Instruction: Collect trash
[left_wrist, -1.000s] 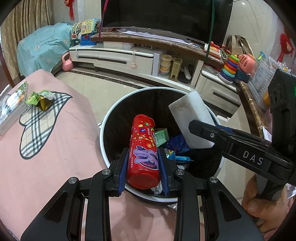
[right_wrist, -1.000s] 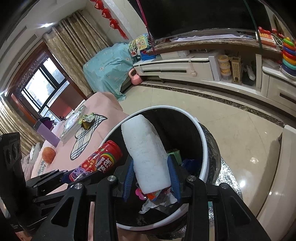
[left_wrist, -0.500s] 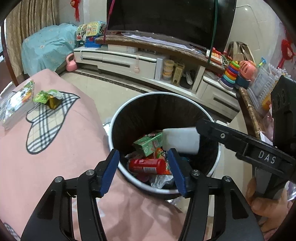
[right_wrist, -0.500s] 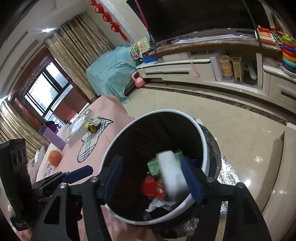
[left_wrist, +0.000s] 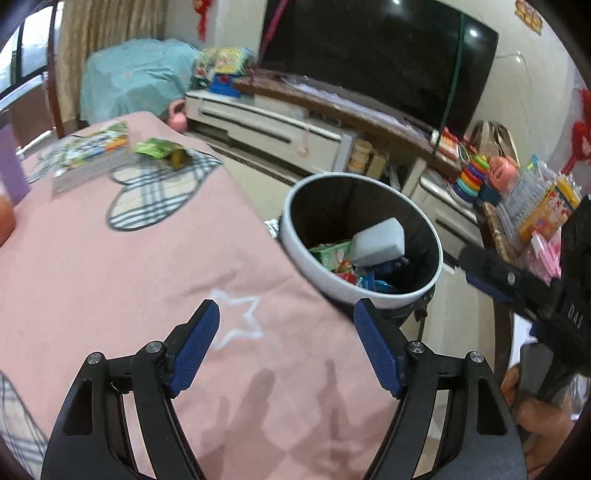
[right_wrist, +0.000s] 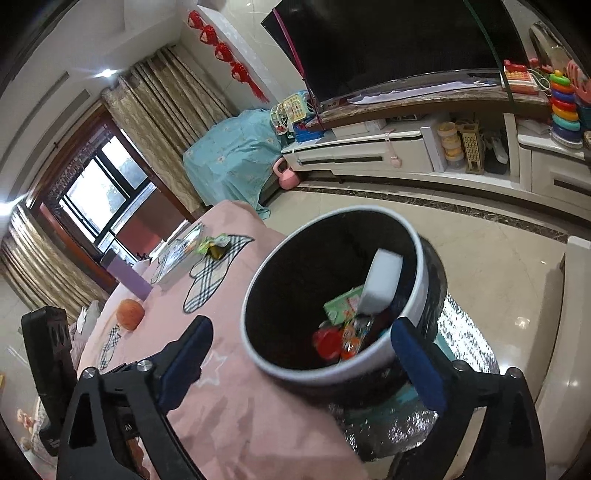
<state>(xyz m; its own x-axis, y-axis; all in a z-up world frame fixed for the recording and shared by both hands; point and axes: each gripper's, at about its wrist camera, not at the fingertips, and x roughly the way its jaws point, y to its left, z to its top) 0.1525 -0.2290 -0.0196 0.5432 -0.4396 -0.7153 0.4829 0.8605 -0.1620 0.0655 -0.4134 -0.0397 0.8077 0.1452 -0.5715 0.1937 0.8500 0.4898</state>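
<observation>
One green wrapper lies far left on my desk, light and crinkly; I would pinch its crumpled middle. My left tool and right tool have just been opening, both empty, beside the bin.

Your right gripper has just been opening and holds nothing, jaws wide before the trash bin. Inside lie a white foam block, a green carton and a red canister.
</observation>
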